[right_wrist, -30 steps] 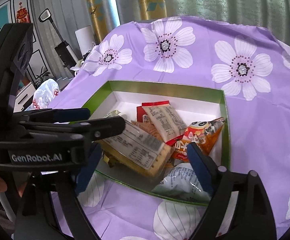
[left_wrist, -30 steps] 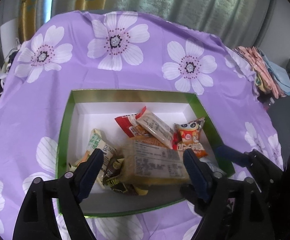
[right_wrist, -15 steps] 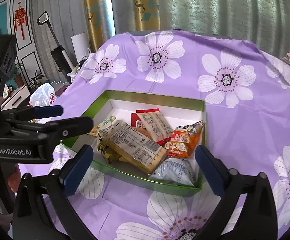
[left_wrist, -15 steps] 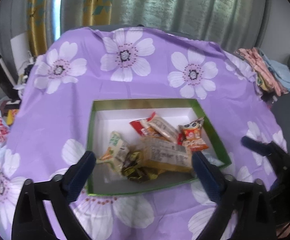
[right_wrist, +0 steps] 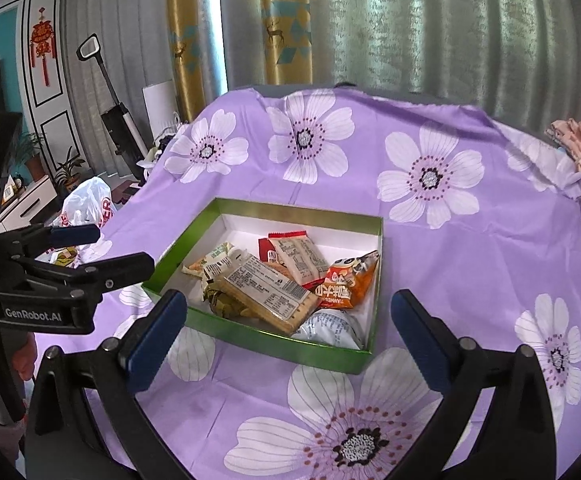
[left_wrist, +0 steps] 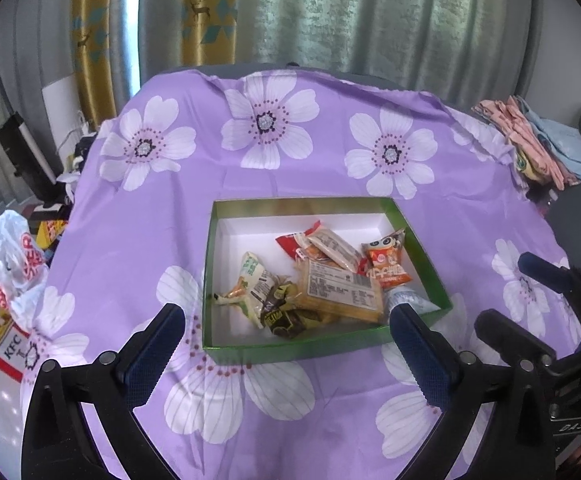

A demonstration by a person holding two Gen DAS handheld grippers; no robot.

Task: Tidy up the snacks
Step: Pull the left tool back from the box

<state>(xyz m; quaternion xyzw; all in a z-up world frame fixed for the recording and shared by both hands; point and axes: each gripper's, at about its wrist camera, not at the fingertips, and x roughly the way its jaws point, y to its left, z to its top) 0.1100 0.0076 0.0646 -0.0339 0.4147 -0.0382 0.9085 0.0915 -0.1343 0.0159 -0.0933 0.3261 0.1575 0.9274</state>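
Note:
A green box [left_wrist: 290, 348] with a white inside sits on a purple flowered cloth; it also shows in the right wrist view [right_wrist: 274, 345]. In it lie several snack packs: a long cracker pack [left_wrist: 342, 294] [right_wrist: 266, 294], an orange bag [left_wrist: 388, 266] [right_wrist: 348, 280], a red-and-tan pack [left_wrist: 322, 242] [right_wrist: 294, 254], a green-white pack [left_wrist: 252, 276], a dark wrapper [left_wrist: 280, 318] and a white bag [right_wrist: 330, 330]. My left gripper [left_wrist: 286, 356] is open and empty, held back from the box's near edge. My right gripper [right_wrist: 288, 346] is open and empty, also near that edge.
The other gripper shows at the edge of each view [left_wrist: 550, 320] [right_wrist: 62, 276]. A white KFC plastic bag [left_wrist: 6, 280] lies off the table's left side. Folded clothes [left_wrist: 538, 140] lie at the far right. Curtains hang behind the table.
Both grippers have pulled up and back from the box. The long cracker pack that lay between my left fingers now rests in the box.

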